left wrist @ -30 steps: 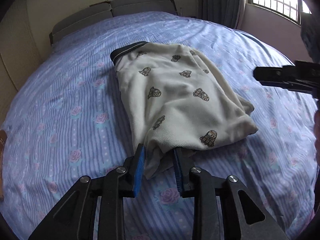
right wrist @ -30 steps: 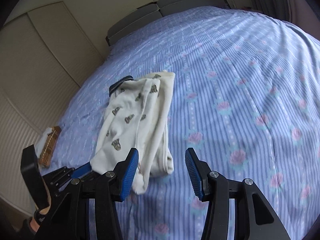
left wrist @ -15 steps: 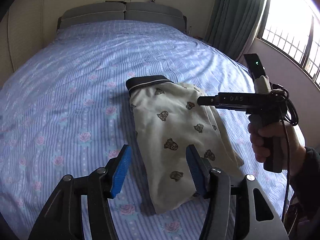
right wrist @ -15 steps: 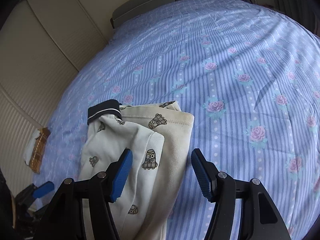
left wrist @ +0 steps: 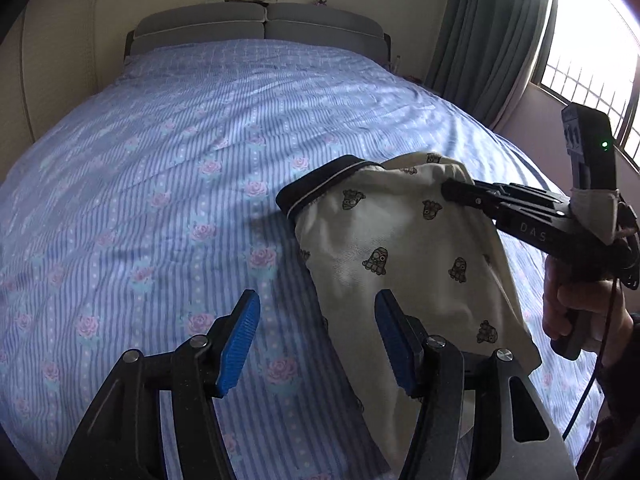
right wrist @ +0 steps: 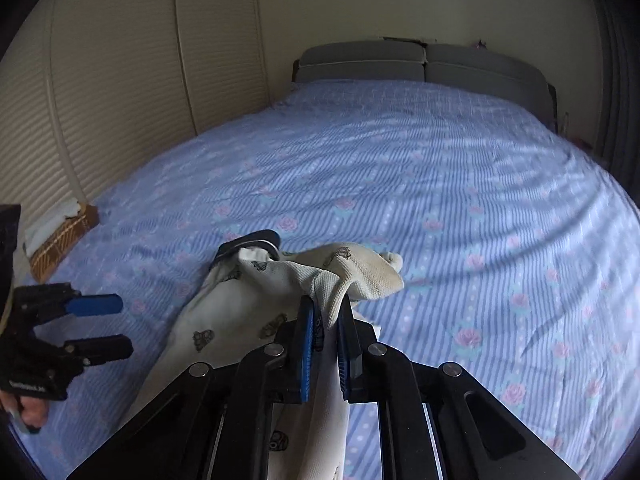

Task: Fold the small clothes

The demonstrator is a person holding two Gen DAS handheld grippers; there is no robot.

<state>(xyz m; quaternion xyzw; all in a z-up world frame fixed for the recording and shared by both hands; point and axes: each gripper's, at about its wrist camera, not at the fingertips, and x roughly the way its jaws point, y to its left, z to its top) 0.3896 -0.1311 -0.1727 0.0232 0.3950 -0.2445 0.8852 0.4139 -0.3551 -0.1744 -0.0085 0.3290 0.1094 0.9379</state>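
Note:
A small cream shirt with little printed figures and a dark collar lies folded lengthwise on the blue floral bed sheet. My right gripper is shut on the shirt's far right edge, with cloth bunched between the blue pads. In the left wrist view the right gripper reaches in from the right. My left gripper is open and empty, hovering over the shirt's near left edge. It also shows at the left of the right wrist view.
A grey headboard stands at the far end of the bed. A wicker basket with white cloth sits at the bed's left edge by the louvred wardrobe doors. Curtains and a window are on the right.
My left gripper let go of the shirt's hem, opened and drew back. My right gripper moved up the shirt and closed on its far edge, bunching the cloth.

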